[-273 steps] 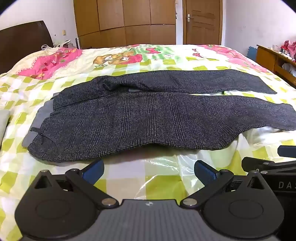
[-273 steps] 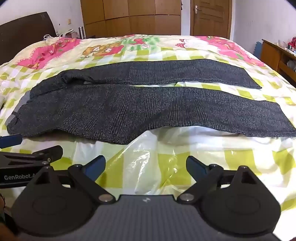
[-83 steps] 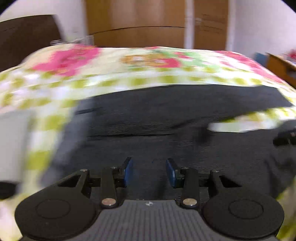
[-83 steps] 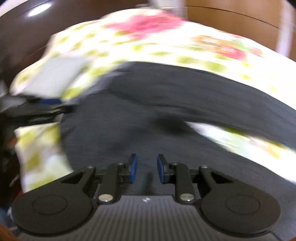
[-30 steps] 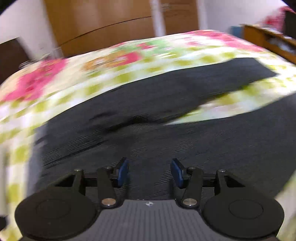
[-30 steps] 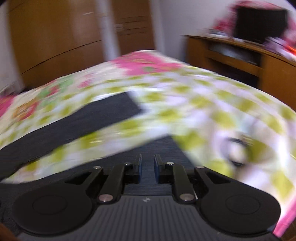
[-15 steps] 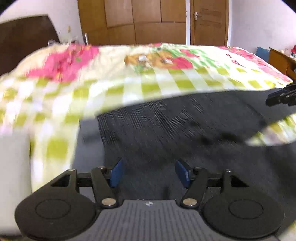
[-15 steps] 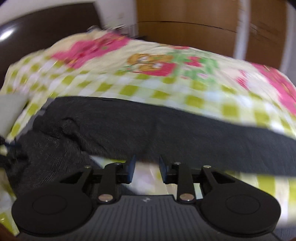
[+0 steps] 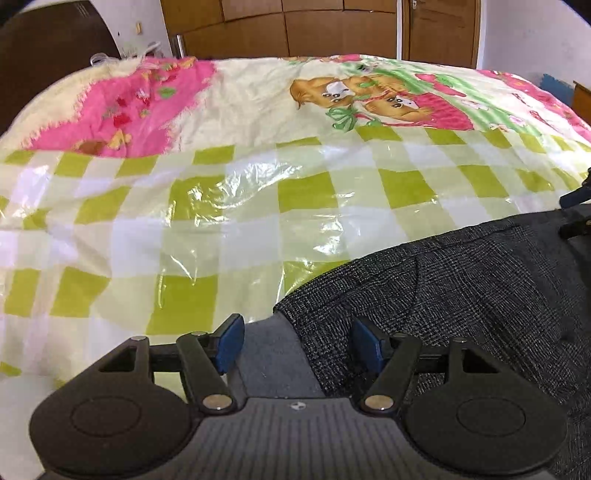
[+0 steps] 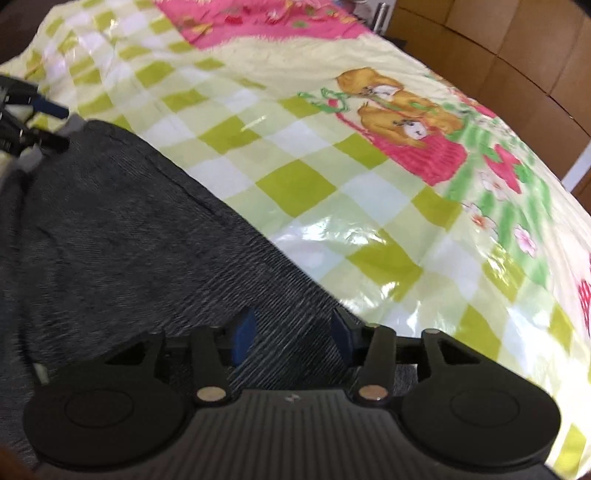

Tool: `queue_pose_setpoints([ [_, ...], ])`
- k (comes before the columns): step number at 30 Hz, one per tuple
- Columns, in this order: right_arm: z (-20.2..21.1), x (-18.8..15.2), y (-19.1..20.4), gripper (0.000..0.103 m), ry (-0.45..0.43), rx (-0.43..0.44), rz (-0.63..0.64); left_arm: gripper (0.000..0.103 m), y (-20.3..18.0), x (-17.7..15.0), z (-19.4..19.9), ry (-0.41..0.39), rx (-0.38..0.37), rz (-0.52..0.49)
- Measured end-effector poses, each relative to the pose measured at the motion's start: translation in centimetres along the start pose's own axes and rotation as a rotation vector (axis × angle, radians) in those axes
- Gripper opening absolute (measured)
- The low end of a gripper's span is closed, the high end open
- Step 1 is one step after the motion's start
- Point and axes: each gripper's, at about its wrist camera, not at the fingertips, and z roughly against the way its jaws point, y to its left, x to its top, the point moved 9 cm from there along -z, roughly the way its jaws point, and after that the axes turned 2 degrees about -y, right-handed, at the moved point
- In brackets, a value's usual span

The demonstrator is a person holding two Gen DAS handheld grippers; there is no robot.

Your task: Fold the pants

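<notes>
Dark grey checked pants (image 9: 461, 295) lie flat on the bed, filling the lower right of the left wrist view. My left gripper (image 9: 297, 343) hovers over their far waist corner, where pale grey lining (image 9: 266, 350) shows. Its jaws are opening; the pads touch no cloth. In the right wrist view the pants (image 10: 129, 240) fill the lower left. My right gripper (image 10: 291, 336) sits over their far edge, jaws opening, cloth below them but not pinched. Each gripper shows in the other's view: the right gripper (image 9: 570, 214) at the right edge, the left gripper (image 10: 51, 123) at the upper left.
The bed cover (image 9: 221, 206), green-and-white checks with pink and bear prints, has a shiny clear plastic sheet over it and stretches beyond the pants. A dark headboard (image 9: 48, 48) stands at the left and wooden wardrobes (image 9: 314, 26) stand behind the bed.
Both grippers have swept left along the pants to the waist end. Both pairs of jaws stand wider than before, the right one much wider. The right view has rolled.
</notes>
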Motion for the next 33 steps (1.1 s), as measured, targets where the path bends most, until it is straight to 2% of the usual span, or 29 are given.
queue_pose_setpoints([
  [8, -1.7, 0.5, -0.8, 0.049, 0.043, 0.075, 0.004, 0.077, 0.0, 0.2, -0.3, 0.042, -0.036, -0.084],
  [11, -1.9, 0.2, -1.1, 0.049, 0.060, 0.120, -0.013, 0.079, 0.4, 0.2, -0.7, 0.078, -0.059, -0.074],
  [13, -2.1, -0.1, -1.4, 0.050, 0.081, 0.160, -0.054, 0.084, 0.5, 0.0, -1.6, 0.106, -0.053, -0.071],
  [17, -2.7, -0.2, -1.1, 0.050, 0.078, 0.146, -0.057, 0.084, 0.4, -0.1, -2.7, 0.155, -0.047, -0.052],
  [18, -2.8, -0.3, -0.9, 0.047, 0.073, 0.134, -0.058, 0.081, 0.4, -0.2, -2.6, 0.158, -0.049, -0.044],
  [20, -2.6, -0.3, -0.4, 0.035, 0.060, 0.138, -0.049, 0.071, 0.4, -0.2, -2.2, 0.150, -0.041, -0.054],
  [22, -2.3, -0.3, -0.2, 0.016, 0.057, 0.127, -0.057, 0.049, 0.3, -0.1, -1.8, 0.130, -0.038, -0.054],
  [23, -2.2, -0.3, -0.2, 0.010, 0.057, 0.114, -0.054, 0.044, 0.0, -0.1, -1.6, 0.118, -0.049, -0.053],
  [24, -2.1, -0.2, -0.3, 0.007, 0.053, 0.100, -0.056, 0.033, -0.3, 0.0, -1.4, 0.109, -0.060, -0.054],
  [26, -1.6, 0.0, -0.2, 0.003, 0.041, 0.078, -0.054, 0.027, -0.8, -0.1, -1.1, 0.096, -0.045, -0.077],
  [27, -1.3, 0.1, -0.2, 0.002, 0.034, 0.068, -0.052, 0.020, -1.3, -0.1, -0.8, 0.092, -0.044, -0.100],
  [29, -0.2, 0.4, -0.1, 0.002, 0.015, 0.049, -0.052, 0.018, -1.7, -0.1, -0.2, 0.076, -0.022, -0.129],
  [33, 4.1, 1.1, 0.6, 0.000, -0.048, 0.046, -0.051, 0.015, -1.9, -0.3, 2.3, 0.045, -0.052, -0.108],
])
